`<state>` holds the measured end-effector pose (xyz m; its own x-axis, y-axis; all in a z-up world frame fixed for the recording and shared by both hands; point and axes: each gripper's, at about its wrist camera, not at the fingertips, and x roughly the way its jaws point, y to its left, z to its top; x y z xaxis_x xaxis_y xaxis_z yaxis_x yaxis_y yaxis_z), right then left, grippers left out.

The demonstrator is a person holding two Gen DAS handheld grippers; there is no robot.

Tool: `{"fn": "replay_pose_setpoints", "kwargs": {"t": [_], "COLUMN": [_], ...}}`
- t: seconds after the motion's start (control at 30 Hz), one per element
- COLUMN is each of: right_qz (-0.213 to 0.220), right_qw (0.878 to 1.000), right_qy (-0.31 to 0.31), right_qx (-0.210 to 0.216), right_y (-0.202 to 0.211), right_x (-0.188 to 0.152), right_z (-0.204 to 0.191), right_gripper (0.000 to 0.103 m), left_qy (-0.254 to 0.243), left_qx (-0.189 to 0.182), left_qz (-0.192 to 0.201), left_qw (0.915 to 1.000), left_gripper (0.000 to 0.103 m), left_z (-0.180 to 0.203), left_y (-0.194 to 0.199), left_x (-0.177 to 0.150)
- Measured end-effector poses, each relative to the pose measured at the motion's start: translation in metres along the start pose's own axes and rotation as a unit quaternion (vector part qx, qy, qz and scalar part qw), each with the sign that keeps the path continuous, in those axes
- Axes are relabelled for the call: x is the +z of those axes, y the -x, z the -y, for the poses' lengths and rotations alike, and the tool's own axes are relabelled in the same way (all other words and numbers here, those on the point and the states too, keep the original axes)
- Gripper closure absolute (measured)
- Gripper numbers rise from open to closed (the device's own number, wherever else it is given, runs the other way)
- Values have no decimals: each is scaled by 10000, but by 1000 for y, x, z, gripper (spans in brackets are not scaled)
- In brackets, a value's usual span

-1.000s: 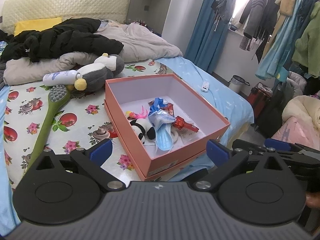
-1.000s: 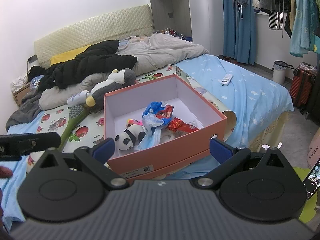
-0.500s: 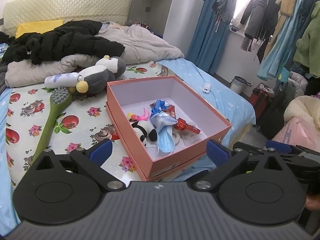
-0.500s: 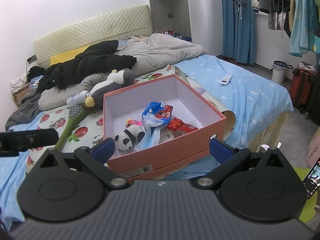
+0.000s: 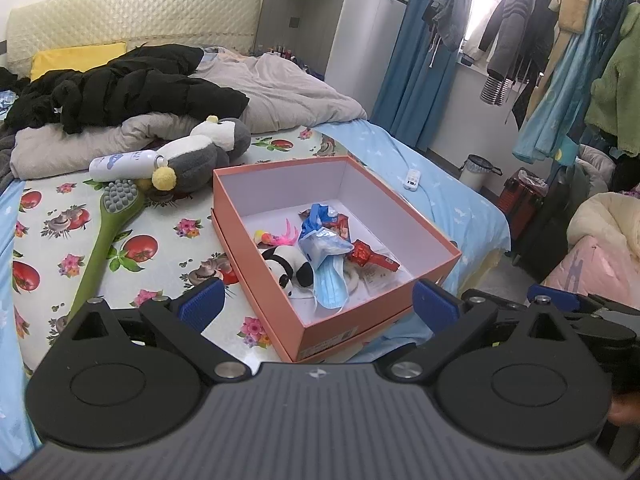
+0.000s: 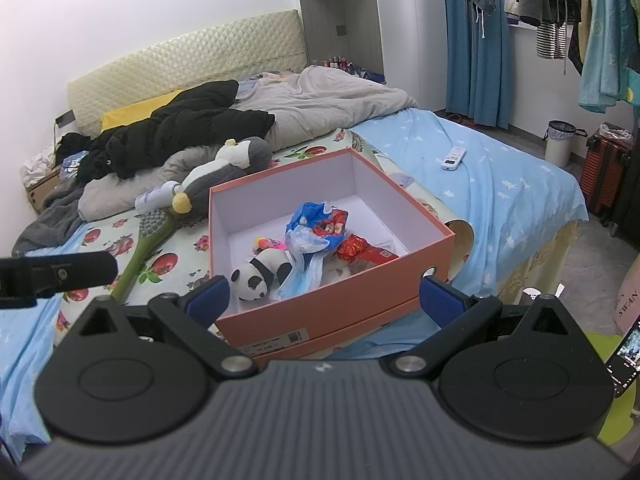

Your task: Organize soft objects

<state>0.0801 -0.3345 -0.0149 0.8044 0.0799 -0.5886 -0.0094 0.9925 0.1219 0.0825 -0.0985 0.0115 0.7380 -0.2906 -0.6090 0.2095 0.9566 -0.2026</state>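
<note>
Covering the near part of the bed (image 5: 452, 204) is a glossy mat (image 5: 52, 240) printed with flowers and tomatoes, laid over a pale blue sheet; a quilted headboard (image 5: 132, 12) stands at the far wall, with white wardrobes, blue curtains and hung clothes to the right. A black jacket (image 5: 120, 88) and grey duvet (image 5: 280, 88) lie rumpled far back. An open orange cardboard box (image 5: 340, 328) with white inner walls sits near the bed's edge. Inside lie a small plush panda (image 5: 288, 266), a crinkled blue face mask (image 5: 328, 280), a pink toy and shiny red wrappers. Left of the box, on the mat, a grey-and-white plush penguin (image 5: 200, 152) lies touching a white bottle (image 5: 120, 160), and a long green brush (image 5: 104, 236) has its nubbed grey head just beside the penguin. A white remote (image 6: 454, 159) rests far right on the sheet. The left tool (image 5: 316, 304) and right tool (image 6: 324, 296) both hover before the box, blue-padded fingers spread wide and empty.
</note>
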Motion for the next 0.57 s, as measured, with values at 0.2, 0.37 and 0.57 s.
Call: {"fn": "replay_pose_setpoints", "kwargs": {"t": [0.2, 0.37, 0.57], "right_qz": [-5, 8, 47], "right_qw": [10000, 10000, 10000], "right_qy": [-34, -5, 11], "right_qx": [24, -8, -7], "right_y": [0, 0, 1], "right_x": [1, 1, 2], "right_z": [0, -2, -1], "right_gripper": [0, 0, 0], "left_qy": [4, 7, -9], "left_qx": [-3, -7, -23], "left_qz": [-6, -5, 1], "left_qw": [10000, 10000, 10000], "left_gripper": [1, 1, 1], "left_z": [0, 0, 0], "left_y": [0, 0, 1], "left_x": [0, 1, 1]}}
